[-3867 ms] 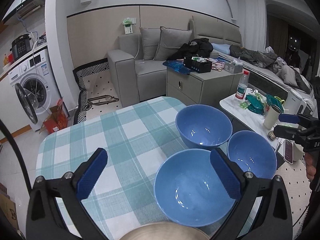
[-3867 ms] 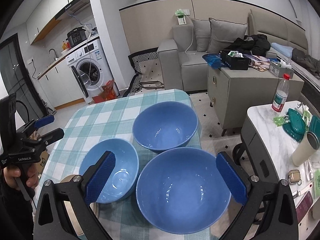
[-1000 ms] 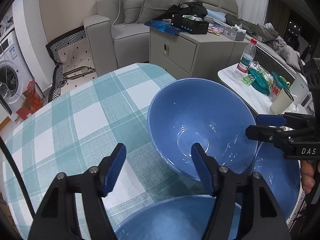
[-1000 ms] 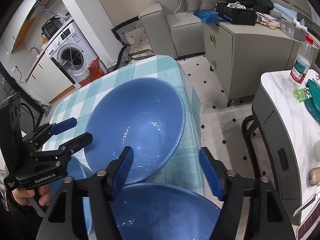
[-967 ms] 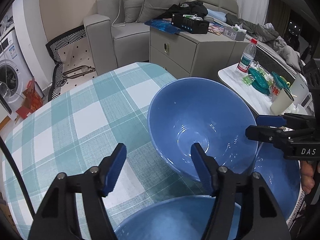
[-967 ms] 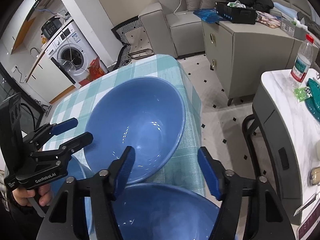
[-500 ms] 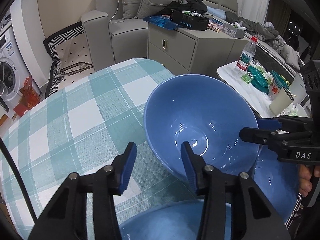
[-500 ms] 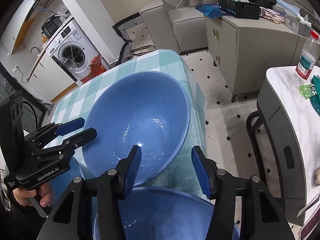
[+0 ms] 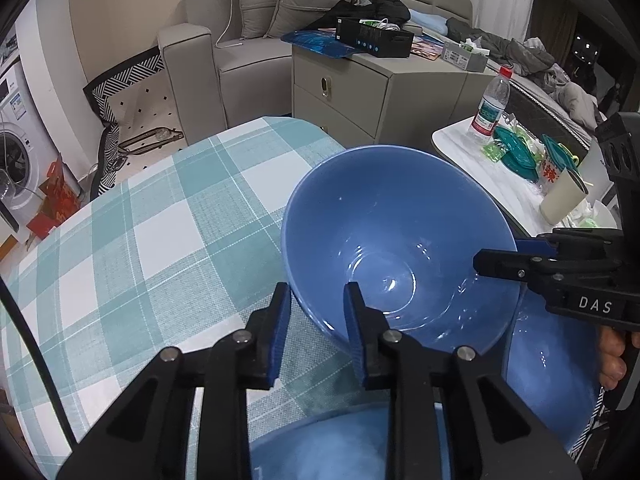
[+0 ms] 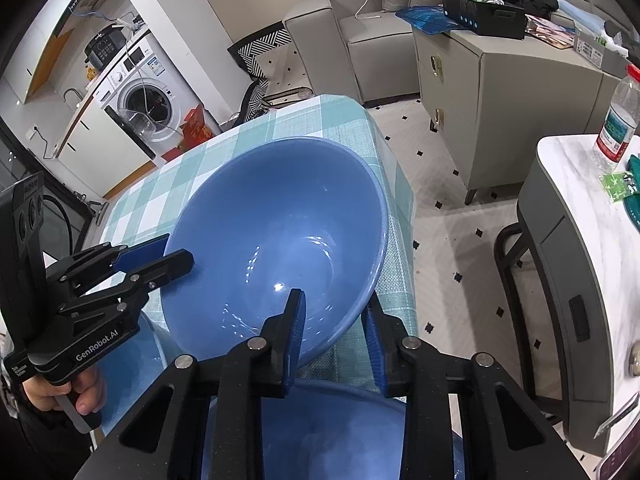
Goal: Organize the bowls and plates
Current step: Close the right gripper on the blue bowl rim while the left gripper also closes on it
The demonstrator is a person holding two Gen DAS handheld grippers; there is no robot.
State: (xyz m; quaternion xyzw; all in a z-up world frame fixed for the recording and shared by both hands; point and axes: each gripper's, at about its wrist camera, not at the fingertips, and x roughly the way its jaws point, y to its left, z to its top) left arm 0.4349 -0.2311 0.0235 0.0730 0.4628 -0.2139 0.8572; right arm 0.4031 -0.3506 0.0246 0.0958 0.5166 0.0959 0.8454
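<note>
A large blue bowl [image 9: 396, 248] [image 10: 280, 236] stands on the checked tablecloth [image 9: 160, 240] near the table's far right edge. My left gripper [image 9: 316, 312] straddles its near-left rim, one pad outside and one inside. Its jaws are closing and the pads touch the wall. My right gripper [image 10: 334, 316] straddles the opposite rim the same way, jaws closing on it. Each gripper shows in the other's view: the right gripper [image 9: 516, 258], the left gripper [image 10: 160, 258]. A second blue bowl [image 9: 552, 364] and a third blue bowl [image 10: 332, 432] lie close below.
The table edge [image 10: 400, 216] drops off just beyond the bowl. A white side table [image 9: 516, 184] with a water bottle [image 9: 492, 104] and a cup stands to the right. A grey cabinet [image 9: 380, 92], a sofa [image 9: 224, 52] and a washing machine [image 10: 148, 108] lie further off.
Both grippers' jaws have narrowed from wide apart to tight around the far bowl's rim. Earlier still, both grippers hung back, wide open, over three separate bowls.
</note>
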